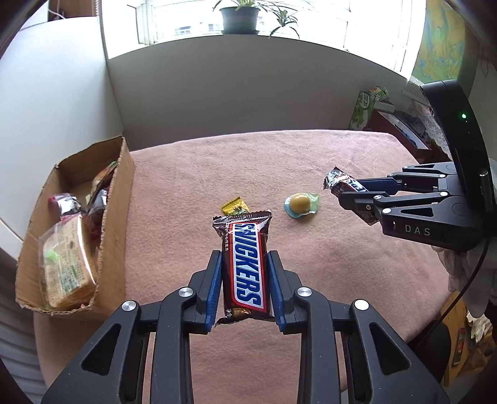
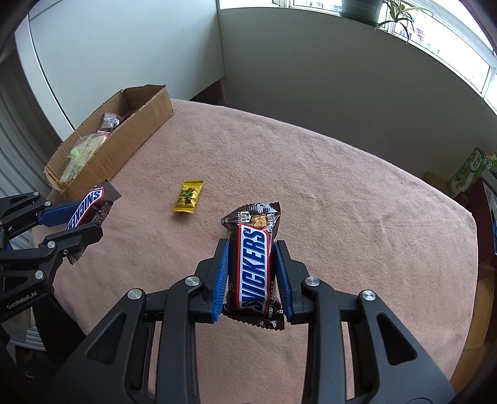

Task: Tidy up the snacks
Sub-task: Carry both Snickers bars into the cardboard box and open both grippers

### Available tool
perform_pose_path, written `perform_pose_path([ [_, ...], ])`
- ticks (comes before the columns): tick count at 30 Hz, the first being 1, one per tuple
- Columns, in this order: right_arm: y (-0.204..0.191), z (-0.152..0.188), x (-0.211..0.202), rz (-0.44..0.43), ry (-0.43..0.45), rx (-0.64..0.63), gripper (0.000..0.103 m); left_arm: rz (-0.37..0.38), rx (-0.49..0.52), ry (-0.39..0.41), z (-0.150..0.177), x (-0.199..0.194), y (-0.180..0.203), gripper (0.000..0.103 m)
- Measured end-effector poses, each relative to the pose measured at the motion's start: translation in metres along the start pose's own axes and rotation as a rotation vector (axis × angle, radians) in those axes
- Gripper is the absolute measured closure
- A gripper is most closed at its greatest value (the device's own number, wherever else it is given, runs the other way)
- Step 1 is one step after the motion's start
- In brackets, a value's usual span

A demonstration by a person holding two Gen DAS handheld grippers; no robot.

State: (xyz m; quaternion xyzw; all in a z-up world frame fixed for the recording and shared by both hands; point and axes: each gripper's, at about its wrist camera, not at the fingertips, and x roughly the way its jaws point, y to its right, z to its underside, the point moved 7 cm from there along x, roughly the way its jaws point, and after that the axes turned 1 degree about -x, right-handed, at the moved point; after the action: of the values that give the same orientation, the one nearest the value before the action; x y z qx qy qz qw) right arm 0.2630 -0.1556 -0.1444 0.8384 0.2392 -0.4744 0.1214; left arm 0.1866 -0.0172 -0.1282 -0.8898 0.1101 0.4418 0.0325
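Observation:
My left gripper (image 1: 244,259) is shut on a Snickers bar (image 1: 245,264) and holds it above the pink tablecloth; it also shows in the right wrist view (image 2: 79,217) with its bar (image 2: 88,206). My right gripper (image 2: 251,248) is shut on a second Snickers bar (image 2: 253,264); in the left wrist view it (image 1: 341,191) sits at the right with its bar (image 1: 343,181). A small yellow candy packet (image 2: 188,197) and a round yellow candy in a blue-green wrapper (image 1: 300,203) lie on the cloth. A cardboard box (image 1: 116,199) with several snacks stands at the left.
The table's pink cloth (image 1: 233,161) ends at a white wall behind. A green carton (image 1: 362,107) and clutter stand beyond the far right edge. Potted plants (image 1: 240,17) sit on the windowsill. The yellow packet (image 1: 234,206) lies just beyond the left bar.

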Motion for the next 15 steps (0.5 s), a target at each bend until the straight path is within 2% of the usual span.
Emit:
perform_pose_path([
  [7,-0.037,-0.023,-0.014,-0.028,0.037,-0.039,0.073,0.005,-0.067,0.027,0.007,-0.019,-0.04,0.076],
  [15,-0.096,-0.061,-0.009,-0.102,0.066,-0.07,0.073,-0.064,-0.151,0.065,0.01,-0.04,-0.11,0.076],
])
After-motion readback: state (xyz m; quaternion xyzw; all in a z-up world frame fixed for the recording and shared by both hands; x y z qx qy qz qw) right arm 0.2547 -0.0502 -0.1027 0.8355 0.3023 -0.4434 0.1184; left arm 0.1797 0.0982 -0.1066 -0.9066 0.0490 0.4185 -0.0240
